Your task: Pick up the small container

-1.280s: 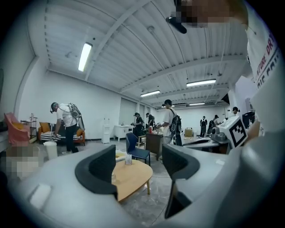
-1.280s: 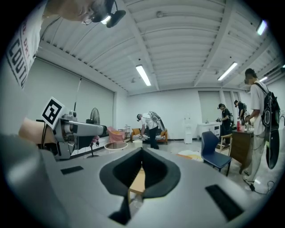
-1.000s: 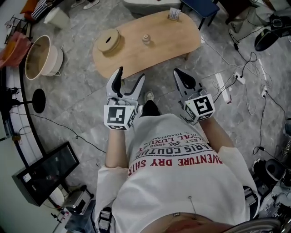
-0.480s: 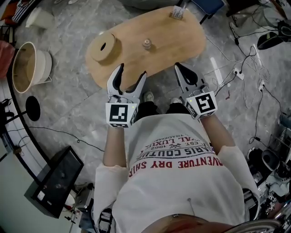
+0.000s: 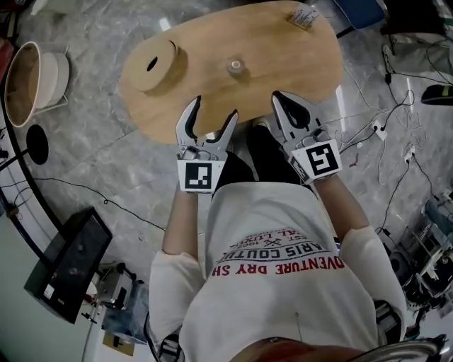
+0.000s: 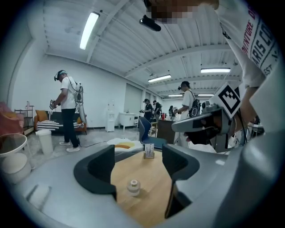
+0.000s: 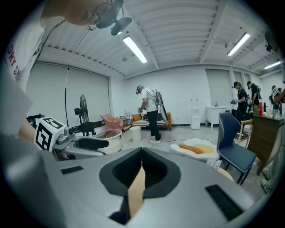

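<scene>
Cannot read the print on the card (image 5: 306,15) at the far right corner of the table (image 5: 283,56): too small. Cannot trace the table's near edge where the left gripper (image 5: 215,107) and right gripper (image 5: 281,99) cover it. Cannot tell the contents of the small container (image 5: 235,67). In the right gripper view, only a thin strip of tabletop past the closed jaws, the rest blocked by the gripper's body.

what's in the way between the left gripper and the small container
Nothing visible. The left gripper holds its jaws open around the view of the small container, with only bare wooden table between. The round wooden block sits off to the left.
</scene>
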A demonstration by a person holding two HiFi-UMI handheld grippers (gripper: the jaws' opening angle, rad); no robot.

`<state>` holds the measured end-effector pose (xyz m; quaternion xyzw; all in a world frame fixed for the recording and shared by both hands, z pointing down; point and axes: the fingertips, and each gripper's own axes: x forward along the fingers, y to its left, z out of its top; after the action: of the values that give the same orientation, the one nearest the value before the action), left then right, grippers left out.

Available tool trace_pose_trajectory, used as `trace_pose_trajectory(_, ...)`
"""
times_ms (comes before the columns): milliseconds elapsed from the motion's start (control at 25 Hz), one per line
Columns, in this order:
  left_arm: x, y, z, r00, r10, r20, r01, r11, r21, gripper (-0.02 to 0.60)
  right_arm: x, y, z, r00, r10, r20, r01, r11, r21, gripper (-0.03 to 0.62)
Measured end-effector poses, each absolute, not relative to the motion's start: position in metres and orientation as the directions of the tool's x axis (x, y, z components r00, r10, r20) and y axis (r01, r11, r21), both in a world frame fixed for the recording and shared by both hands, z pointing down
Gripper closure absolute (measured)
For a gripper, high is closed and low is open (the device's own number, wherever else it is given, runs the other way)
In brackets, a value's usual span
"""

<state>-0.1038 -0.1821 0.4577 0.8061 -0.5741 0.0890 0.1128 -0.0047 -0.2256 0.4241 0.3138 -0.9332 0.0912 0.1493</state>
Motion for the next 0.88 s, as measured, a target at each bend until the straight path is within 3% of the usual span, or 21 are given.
trace_pose_trajectory(200,-0.096,-0.215,0.557,0.249,-0.906,0.343,-0.968,-0.222,0.118,0.245,-0.006,-0.272,0.497,-0.78,-0.497,0.379,-0.577,0.806,-0.131,0.586)
trace_pose_trajectory(560,-0.074,-0.257,0.708,0.201,-0.888,0.413,-0.979,-0.198,0.05,0.189,0.008,-0.31,0.618,-0.792,-0.45,0.413,-0.549,0.821,-0.159,0.586)
trace_pose_trajectory(880,-0.07,-0.305,0.765,0.192,-0.888,0.417,-0.981,-0.187,0.054,0.16,0.014,-0.335,0.678,-0.773,-0.485,0.409,-0.593,0.781,-0.194,0.586)
